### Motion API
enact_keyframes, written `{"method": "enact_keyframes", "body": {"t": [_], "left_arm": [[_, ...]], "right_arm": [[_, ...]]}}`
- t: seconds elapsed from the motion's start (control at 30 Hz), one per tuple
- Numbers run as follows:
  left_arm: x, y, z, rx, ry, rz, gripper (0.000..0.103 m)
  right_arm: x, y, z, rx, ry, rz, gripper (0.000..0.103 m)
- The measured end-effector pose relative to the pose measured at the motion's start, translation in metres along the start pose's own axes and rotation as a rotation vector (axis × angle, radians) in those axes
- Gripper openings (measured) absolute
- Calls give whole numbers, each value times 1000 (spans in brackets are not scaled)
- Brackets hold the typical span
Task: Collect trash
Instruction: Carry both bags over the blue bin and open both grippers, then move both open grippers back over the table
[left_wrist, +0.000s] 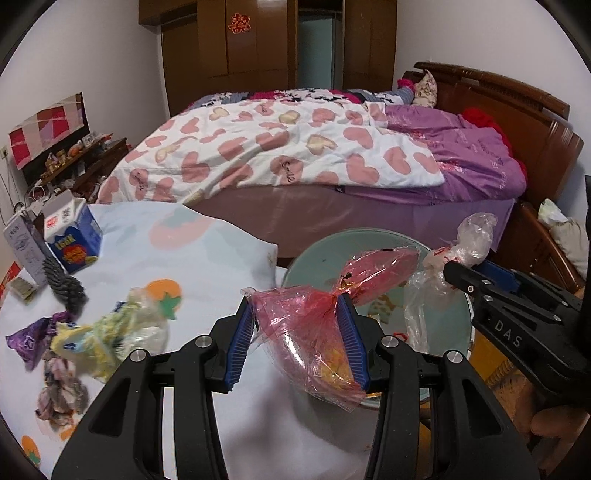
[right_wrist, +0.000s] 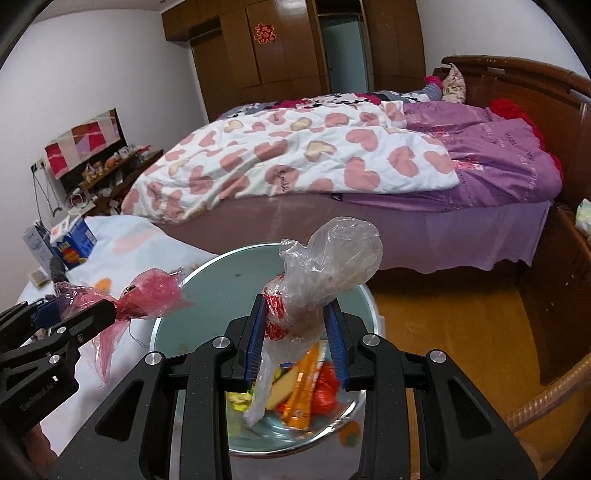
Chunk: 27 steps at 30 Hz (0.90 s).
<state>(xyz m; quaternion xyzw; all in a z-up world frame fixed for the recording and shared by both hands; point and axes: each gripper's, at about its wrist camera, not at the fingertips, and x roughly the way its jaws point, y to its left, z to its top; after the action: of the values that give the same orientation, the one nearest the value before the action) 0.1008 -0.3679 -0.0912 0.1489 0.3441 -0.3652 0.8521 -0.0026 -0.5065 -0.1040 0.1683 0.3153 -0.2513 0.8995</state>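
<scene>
My left gripper (left_wrist: 299, 332) pinched a red wrapper (left_wrist: 314, 325) and my right gripper (right_wrist: 295, 339) pinched a clear bag (right_wrist: 325, 266), both over the bin (right_wrist: 221, 280). More trash (left_wrist: 92, 339) waited on the table (left_wrist: 207, 258).

Both wrist views look forward and downward along their fingers, close above the round bin (left_wrist: 466, 306) (right_wrist: 212, 275). Left view sits left of right view. Shared: bin, bed (left_wrist: 295, 155) (right_wrist: 295, 158), wardrobe (left_wrist: 266, 44) (right_wrist: 288, 48)
</scene>
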Motion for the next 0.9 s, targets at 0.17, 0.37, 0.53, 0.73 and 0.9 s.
{"method": "enact_keyframes", "body": {"t": [0.17,0.37,0.53,0.73,0.9], "left_arm": [[19,-12,0,2,34,7,46],[34,-25,1,17,65,21,48],[39,-25,-1,17,87,36,65],[33,-20,-1,9,78,52,79],[22,-12,0,-4,67,67,89]], "right_arm": [[14,-11,-3,-14,35,-26,32],[31,-18,-9,-7,75,-23,34],[34,-21,-10,1,82,-16,47],[22,-25,-6,37,47,-23,57],[11,-18,-2,31,21,-27,67]]}}
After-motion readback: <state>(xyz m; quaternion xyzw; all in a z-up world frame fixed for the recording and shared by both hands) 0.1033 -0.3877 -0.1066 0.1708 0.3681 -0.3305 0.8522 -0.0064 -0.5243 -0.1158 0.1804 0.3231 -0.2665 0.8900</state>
